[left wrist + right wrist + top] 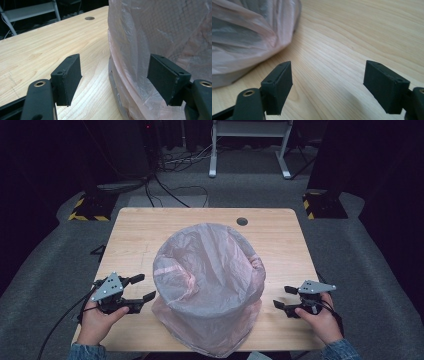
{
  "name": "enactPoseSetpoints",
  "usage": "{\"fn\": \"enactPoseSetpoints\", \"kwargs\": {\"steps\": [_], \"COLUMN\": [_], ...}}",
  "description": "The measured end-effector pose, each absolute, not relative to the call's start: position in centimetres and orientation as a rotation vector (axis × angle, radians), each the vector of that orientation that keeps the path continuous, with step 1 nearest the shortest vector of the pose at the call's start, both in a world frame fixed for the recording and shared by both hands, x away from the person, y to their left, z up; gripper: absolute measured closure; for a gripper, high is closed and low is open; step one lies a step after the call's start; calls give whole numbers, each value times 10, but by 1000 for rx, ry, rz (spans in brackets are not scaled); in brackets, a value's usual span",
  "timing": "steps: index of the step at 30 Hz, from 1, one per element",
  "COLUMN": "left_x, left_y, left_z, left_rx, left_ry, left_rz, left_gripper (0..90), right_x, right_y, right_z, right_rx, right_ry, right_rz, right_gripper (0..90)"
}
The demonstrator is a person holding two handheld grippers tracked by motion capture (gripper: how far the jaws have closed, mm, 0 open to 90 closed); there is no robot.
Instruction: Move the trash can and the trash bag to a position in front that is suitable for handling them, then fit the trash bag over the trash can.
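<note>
Left gripper [141, 287] and right gripper [285, 297] wide open, empty, flanking bagged bin [207, 285], table [140, 235]

**Wooden table with a lined bin**

A light wooden table [150, 227] with rounded corners stands on grey carpet [45, 265]. A round cable hole [242, 221] sits near its far edge, right of centre. A mesh waste bin [207, 290] lined with a translucent pink plastic bag [210, 265] stands near the middle of the near edge, the bag draped over its rim and down its sides.
</note>
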State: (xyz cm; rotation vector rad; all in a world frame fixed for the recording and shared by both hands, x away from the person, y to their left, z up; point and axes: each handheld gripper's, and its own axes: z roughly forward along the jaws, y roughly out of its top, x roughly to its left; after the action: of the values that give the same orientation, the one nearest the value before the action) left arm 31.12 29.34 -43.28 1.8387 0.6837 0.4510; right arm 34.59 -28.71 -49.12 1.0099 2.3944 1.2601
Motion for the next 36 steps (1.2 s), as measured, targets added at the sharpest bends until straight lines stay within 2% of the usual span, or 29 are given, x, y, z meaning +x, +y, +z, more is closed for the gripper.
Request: {"fn": "enactPoseSetpoints", "kwargs": {"steps": [6, 17, 26, 36], "left_x": [310, 307, 299, 285], "left_y": [293, 291, 298, 313], "left_z": [-433, -432, -432, -441], "left_rx": [1850, 1854, 1886, 1889], "left_ry": [689, 684, 732, 810], "left_rz": [462, 468, 478, 502], "left_gripper": [270, 270, 259, 258], "right_x": [346, 345, 352, 361], "right_y": [-291, -290, -292, -288], "right_z": [-492, -472, -436, -382], "right_rx": [1035, 1005, 989, 913], "right_ry": [2377, 2362, 2331, 2322], "right_rz": [1249, 1314, 1401, 1470], "right_gripper": [231, 235, 233, 224]}}
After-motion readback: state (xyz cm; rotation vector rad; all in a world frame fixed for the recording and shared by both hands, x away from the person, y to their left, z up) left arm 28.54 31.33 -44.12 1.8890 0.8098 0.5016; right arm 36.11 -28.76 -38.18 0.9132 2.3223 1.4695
